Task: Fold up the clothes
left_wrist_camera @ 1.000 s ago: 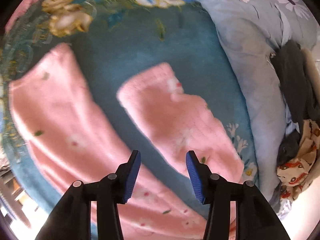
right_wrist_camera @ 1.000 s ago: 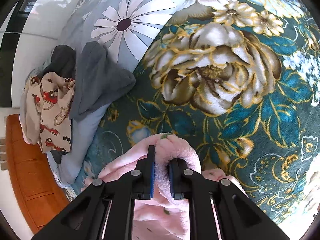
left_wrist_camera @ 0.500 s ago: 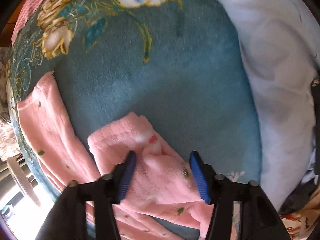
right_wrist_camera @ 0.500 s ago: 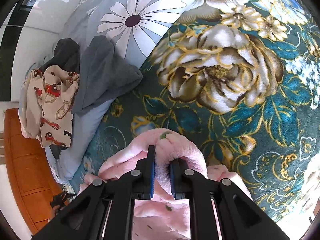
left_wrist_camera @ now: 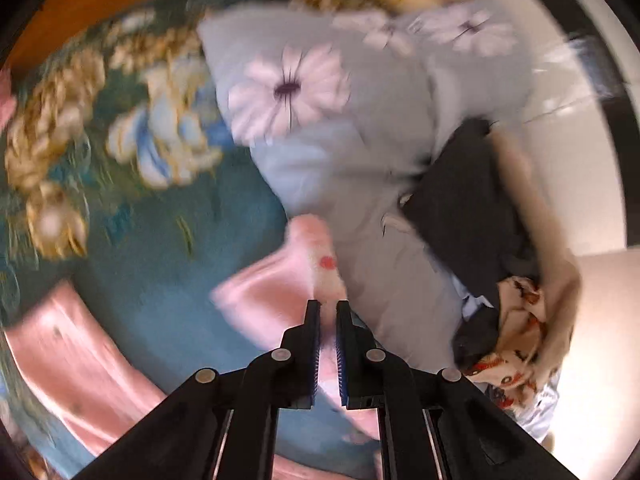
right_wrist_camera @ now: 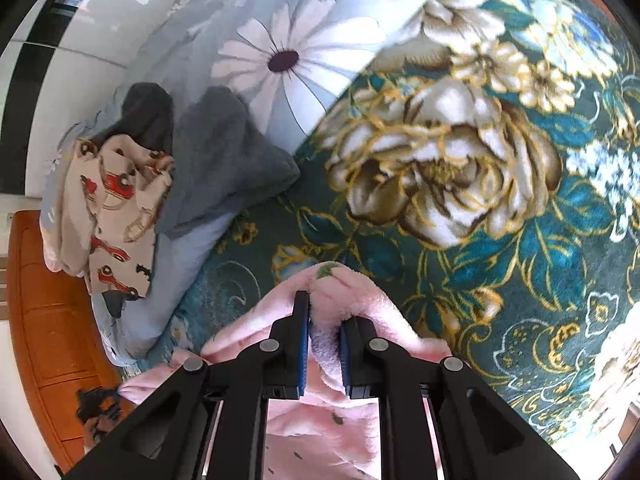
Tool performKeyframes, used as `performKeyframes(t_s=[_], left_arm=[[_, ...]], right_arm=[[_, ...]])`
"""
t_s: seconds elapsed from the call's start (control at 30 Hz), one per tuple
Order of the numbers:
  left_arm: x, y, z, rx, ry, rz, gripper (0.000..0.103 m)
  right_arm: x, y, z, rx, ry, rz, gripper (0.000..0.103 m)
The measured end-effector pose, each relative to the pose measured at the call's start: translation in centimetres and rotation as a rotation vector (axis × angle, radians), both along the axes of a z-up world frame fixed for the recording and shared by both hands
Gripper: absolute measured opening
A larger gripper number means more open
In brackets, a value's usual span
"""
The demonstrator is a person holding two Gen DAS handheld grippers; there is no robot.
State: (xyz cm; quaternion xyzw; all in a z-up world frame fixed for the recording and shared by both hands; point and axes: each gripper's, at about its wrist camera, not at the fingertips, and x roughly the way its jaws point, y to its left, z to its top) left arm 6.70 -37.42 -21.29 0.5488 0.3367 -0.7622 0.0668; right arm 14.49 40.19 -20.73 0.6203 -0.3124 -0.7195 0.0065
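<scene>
- left gripper (left_wrist_camera: 328, 312): jaws nearly together, pinching a fold of the pink garment (left_wrist_camera: 280, 292) between the blue pads; the view is motion-blurred.
- from the left jaws, one pink part stands up and away from the blanket (left_wrist_camera: 168, 280); its tip carries a red spot.
- a second pink part (left_wrist_camera: 68, 356) lies flat on the blanket at lower left of the left view.
- right gripper (right_wrist_camera: 325, 312): jaws clamped on a thick ridge of the same pink garment (right_wrist_camera: 352, 300); fleece bulges above and between the pads.
- below the right jaws, more pink fleece hangs toward the camera, with small dark specks on it.
- blanket (right_wrist_camera: 540, 264): teal with large cream and gold flowers, spread under the garment in both views.
- past the blanket: a pale blue pillow (right_wrist_camera: 288, 56) with white daisies, touching the blanket edge.
- on the pillow: a grey cloth (right_wrist_camera: 224, 156), a dark cloth (right_wrist_camera: 148, 116), and a cream cloth with red cars (right_wrist_camera: 112, 200), piled together.
- farthest: orange wood (right_wrist_camera: 52, 320) and a white wall (right_wrist_camera: 120, 12).
</scene>
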Motion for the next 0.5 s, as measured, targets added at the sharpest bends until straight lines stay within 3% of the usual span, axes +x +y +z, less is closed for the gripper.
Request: performKeyframes(t_s=[0.07, 0.1, 0.13, 0.27, 0.3, 0.37, 0.47, 0.5], left_arm=[[1.0, -2.3, -2.3, -0.052, -0.045, 0.023, 0.008], [2.4, -3.6, -4.9, -0.074, -0.141, 0.074, 0.008], [3.1, -4.7, -6.9, -0.074, -0.215, 0.123, 0.008], [6.1, -6.6, -11.9, -0.063, -0.334, 0.278, 0.012], [6.5, -6.7, -12.8, -0.024, -0.365, 0.297, 0.012], [7.0, -6.8, -13.6, 0.017, -0.425, 0.328, 0.015], [7.2, -6.4, -12.2, -0.005, -0.463, 0.338, 0.020], [6.7, -6.0, -11.4, -0.015, -0.450, 0.324, 0.027]], right_arm=[[0.3, 0.1, 0.2, 0.015, 0.005, -0.003, 0.014], [0.6, 0.3, 0.0, 0.018, -0.003, -0.007, 0.014], [0.8, 0.4, -0.4, 0.021, -0.016, -0.010, 0.014], [1.5, 0.3, -2.0, 0.034, -0.072, -0.019, 0.014], [1.6, 0.1, -2.1, 0.041, -0.077, -0.014, 0.014], [1.3, -0.2, -2.1, 0.056, -0.084, 0.006, 0.014], [0.7, -0.6, -1.8, 0.069, -0.087, 0.024, 0.014], [0.5, -0.7, -1.6, 0.069, -0.085, 0.027, 0.014]])
